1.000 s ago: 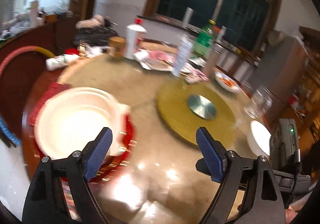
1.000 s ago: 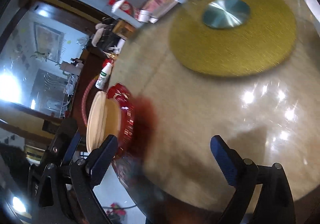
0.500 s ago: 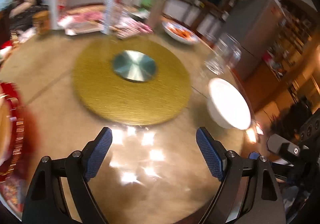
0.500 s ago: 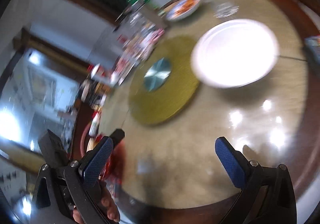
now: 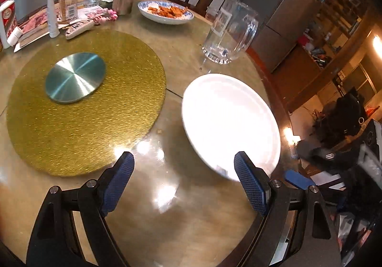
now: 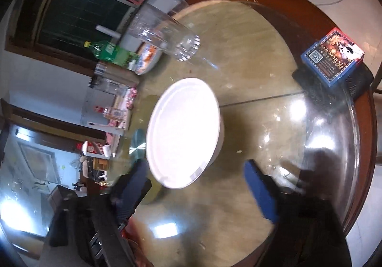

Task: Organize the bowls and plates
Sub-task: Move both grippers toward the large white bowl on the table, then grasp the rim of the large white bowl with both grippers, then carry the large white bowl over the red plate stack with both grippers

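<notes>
A wide white ceramic bowl [image 5: 230,121] sits on the glossy tabletop [image 5: 167,219], right of centre in the left wrist view — just beside the round gold turntable [image 5: 83,104]. The left gripper [image 5: 183,183] and the right gripper [image 6: 198,185] are spread wide, each holding nothing. A clear glass mug [image 5: 229,33] stands behind the bowl.
</notes>
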A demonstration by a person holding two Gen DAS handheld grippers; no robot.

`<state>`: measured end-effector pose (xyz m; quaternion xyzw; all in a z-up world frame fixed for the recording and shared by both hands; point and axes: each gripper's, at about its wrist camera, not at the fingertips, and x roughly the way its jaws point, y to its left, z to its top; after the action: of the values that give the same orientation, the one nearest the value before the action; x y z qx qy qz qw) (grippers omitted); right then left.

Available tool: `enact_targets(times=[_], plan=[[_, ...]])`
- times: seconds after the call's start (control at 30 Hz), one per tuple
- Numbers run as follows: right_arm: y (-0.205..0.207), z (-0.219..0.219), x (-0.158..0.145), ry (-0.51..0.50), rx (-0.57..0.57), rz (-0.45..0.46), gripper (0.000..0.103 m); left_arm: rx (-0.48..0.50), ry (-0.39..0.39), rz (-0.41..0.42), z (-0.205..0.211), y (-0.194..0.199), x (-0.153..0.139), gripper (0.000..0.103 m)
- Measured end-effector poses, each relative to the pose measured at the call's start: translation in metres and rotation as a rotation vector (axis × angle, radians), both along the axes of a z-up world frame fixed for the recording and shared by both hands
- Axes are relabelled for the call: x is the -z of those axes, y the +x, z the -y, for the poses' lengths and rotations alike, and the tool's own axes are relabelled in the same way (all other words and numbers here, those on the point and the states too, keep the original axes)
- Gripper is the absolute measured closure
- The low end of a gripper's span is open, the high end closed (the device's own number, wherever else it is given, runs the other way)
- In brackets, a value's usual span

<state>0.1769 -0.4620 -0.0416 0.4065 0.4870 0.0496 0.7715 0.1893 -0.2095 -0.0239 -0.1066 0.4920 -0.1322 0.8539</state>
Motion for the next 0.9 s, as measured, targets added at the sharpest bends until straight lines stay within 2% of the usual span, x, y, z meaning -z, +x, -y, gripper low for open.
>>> enact_targets(times=[0.07, 0.13, 0.17, 0.2, 0.23, 0.27, 0.3, 0.37, 0.73, 0.9], plan=[[0.008, 0.001, 0.007, -0.017, 0.005, -0.016, 0.046, -0.003, 0.019, 0.002, 0.005, 0.004, 0.004, 0.018], [0.013, 0.001, 0.012, -0.03, 0.017, -0.018, 0.056, -0.003, 0.036, 0.002, 0.01, 0.006, 0.006, 0.029], [0.015, 0.001, 0.013, -0.038, 0.022, -0.015, 0.064, 0.001, 0.057, -0.001, 0.013, 0.007, 0.007, 0.044], [0.018, -0.001, 0.013, -0.048, 0.025, -0.012, 0.071, 0.008, 0.079, -0.003, 0.015, 0.01, 0.009, 0.069], [0.019, -0.002, 0.014, -0.056, 0.025, -0.009, 0.075, 0.017, 0.1, -0.006, 0.019, 0.012, 0.012, 0.082], [0.019, -0.003, 0.015, -0.06, 0.021, -0.008, 0.084, 0.023, 0.122, -0.016, 0.021, 0.015, 0.016, 0.088], [0.02, -0.005, 0.016, -0.063, 0.012, -0.011, 0.092, 0.026, 0.119, -0.019, 0.021, 0.015, 0.017, 0.089], [0.016, -0.008, 0.014, -0.076, 0.005, -0.002, 0.095, 0.029, 0.114, -0.009, 0.02, 0.013, 0.017, 0.089], [-0.008, -0.033, 0.002, -0.047, -0.028, 0.099, 0.095, 0.008, 0.15, 0.07, -0.006, -0.016, -0.003, 0.089], [-0.021, -0.062, -0.003, -0.074, -0.087, 0.113, 0.095, -0.023, 0.171, 0.096, -0.028, -0.034, -0.008, 0.089]])
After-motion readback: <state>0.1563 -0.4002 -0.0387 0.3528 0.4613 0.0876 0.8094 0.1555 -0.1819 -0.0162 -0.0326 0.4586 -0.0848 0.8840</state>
